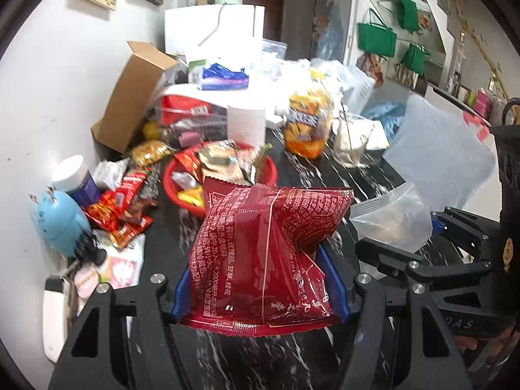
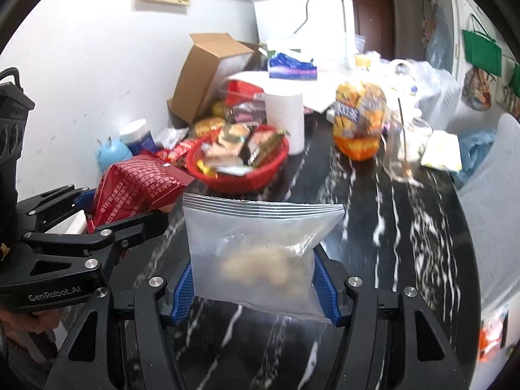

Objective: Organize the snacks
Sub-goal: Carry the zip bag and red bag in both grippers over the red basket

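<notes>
Left gripper (image 1: 260, 292) fingers clamp the red snack packet (image 1: 269, 253) and right gripper (image 2: 256, 292) fingers pinch the zip bag (image 2: 256, 250), both above the dark surface (image 2: 406, 227); slick film may slip out, or the packets could collide near the overfull red basket (image 2: 260, 178).

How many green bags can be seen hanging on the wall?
3 in the left wrist view: an upper green fabric bag, a left green bag, and a lower green bag. More may be hidden beyond the frame.
</notes>
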